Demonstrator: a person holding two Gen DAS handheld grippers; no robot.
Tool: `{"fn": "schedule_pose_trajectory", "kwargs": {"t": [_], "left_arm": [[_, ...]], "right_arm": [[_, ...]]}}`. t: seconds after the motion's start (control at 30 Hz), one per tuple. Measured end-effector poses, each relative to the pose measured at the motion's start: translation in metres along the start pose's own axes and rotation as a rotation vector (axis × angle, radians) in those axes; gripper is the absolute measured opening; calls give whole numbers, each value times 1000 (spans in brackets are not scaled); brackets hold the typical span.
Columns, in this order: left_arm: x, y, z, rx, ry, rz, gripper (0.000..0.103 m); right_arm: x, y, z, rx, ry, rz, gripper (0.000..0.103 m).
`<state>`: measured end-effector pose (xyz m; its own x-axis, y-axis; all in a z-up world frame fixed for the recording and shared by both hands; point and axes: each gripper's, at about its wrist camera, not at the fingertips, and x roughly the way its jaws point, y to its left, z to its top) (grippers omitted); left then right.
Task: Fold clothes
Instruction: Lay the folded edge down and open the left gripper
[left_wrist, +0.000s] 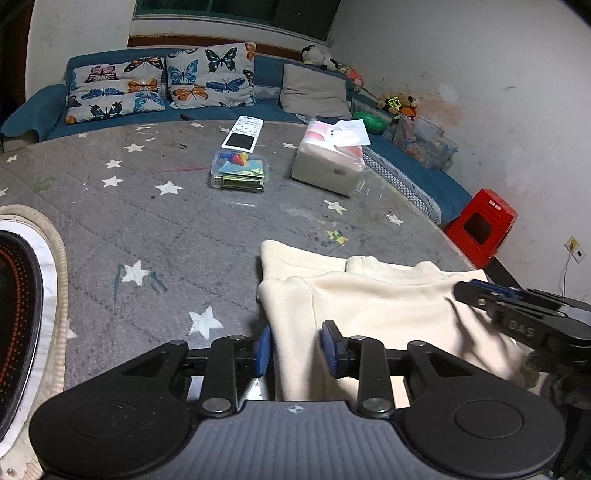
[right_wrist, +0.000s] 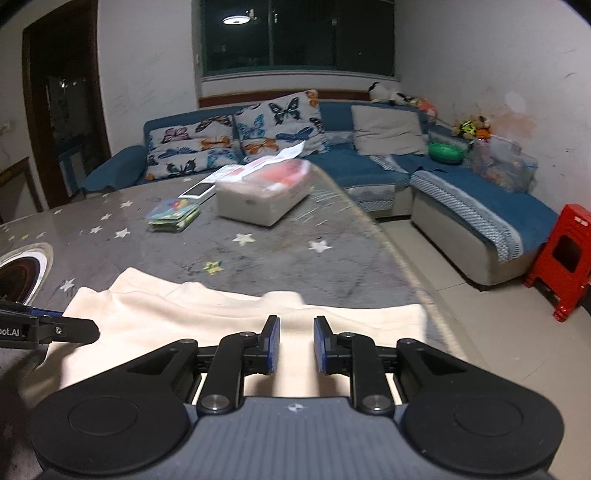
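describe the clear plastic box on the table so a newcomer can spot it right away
On the grey star-print table, look at the far side near the blue sofa. The small clear plastic box of colourful items lies between the white remote and the bigger white tissue box; it alone is transparent.

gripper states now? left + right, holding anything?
Left gripper: open, jaws astride the cream garment edge, not clamped.
Right gripper: open over the garment, holding nothing.
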<state>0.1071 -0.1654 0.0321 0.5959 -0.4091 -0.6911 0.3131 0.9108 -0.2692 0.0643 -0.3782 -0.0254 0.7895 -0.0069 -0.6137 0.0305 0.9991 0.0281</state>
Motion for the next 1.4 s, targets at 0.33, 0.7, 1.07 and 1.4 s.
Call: {"fn": "schedule_pose_trajectory", "kwargs": {"t": [0.33,0.7,1.07,1.4], "left_arm": [[3,0,-1,20,-1,21,40],[0,-3,-2,41,-11,35,42],[-10,-4,-9,62,-27,45,45],[-28,1,-26,70,-42,54,49]], "right_arm": [[22,6,0,-12,23,-5,32],[-4,13,-14,-31,25,42,38],[-39,12,-33,-5,2,54,43],[-69,12,-58,11,-27,20,49]]}}
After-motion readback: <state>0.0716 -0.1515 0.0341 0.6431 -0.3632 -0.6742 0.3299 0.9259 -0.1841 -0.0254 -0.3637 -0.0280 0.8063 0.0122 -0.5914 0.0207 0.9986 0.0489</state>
